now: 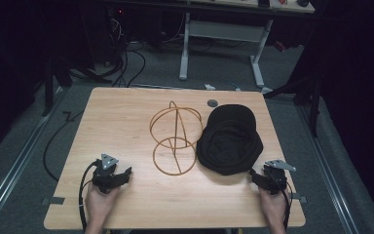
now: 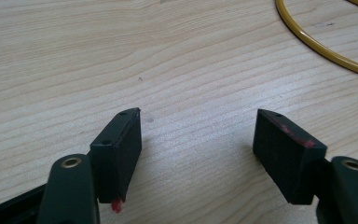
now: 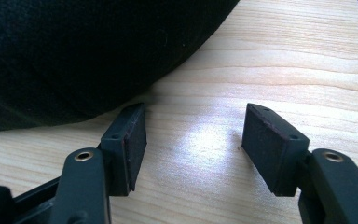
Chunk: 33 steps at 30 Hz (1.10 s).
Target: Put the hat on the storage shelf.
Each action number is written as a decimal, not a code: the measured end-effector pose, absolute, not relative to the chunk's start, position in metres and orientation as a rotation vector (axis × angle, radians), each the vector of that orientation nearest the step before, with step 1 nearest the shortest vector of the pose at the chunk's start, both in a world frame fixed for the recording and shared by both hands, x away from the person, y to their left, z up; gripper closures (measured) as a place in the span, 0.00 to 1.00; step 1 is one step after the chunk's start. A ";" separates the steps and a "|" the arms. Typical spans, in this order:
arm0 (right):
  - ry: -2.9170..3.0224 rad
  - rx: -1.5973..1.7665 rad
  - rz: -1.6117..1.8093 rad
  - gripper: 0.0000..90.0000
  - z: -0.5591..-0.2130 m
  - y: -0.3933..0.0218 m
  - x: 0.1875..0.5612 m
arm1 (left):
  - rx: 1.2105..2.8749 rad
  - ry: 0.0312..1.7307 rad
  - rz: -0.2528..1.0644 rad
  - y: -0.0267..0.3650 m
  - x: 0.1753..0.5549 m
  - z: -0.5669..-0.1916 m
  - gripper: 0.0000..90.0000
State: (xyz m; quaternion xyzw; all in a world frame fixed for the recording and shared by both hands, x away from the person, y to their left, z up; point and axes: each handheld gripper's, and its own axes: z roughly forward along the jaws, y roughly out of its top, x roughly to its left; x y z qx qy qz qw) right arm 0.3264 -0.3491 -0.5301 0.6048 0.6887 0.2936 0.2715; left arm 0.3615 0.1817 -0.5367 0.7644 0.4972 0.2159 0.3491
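Tongs, left: left tongs sit on the near left of the bench, jaws spread wide with nothing between them, just bare wood under the pads in the left gripper view.
Tongs, right: right tongs rest at the near right, jaws also wide apart and empty, with the left pad pretty much up against the hat's near edge, can't tell if it's actually touching.
Black hat: black hat lies in a heap right of centre on the bench, looks like a soft cap, floppy cloth, crumpled on itself.
Wire stand: gold wire stand is just left of the hat, a ring base, a thin post and a round hoop top; its base ring curves into the far right corner of the left gripper view.
How the hat handles: I'd guess light, limp and not fragile at all, but it'll sag and fold the second you lift it, so one pinch point probably leaves it dangling.
Where to grab: near rim of the hat for the right tongs, pinching a fold of cloth; the far left edge is there for the other side if it needs spreading.
How the stand handles: thin and stiff, likely light and tippy, and smooth wire could slip in the pads, so steady it low on the post or base ring.
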 end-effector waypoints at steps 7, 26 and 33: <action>1.856 1.629 0.791 0.44 -0.530 -0.349 0.326 | 1.977 1.291 0.563 0.182 0.361 -0.537 0.41; 1.858 1.627 0.792 0.44 -0.530 -0.349 0.326 | 1.979 1.278 0.558 0.181 0.359 -0.536 0.44; 1.858 1.627 0.793 0.44 -0.530 -0.349 0.327 | 1.966 1.260 0.525 0.182 0.358 -0.535 0.43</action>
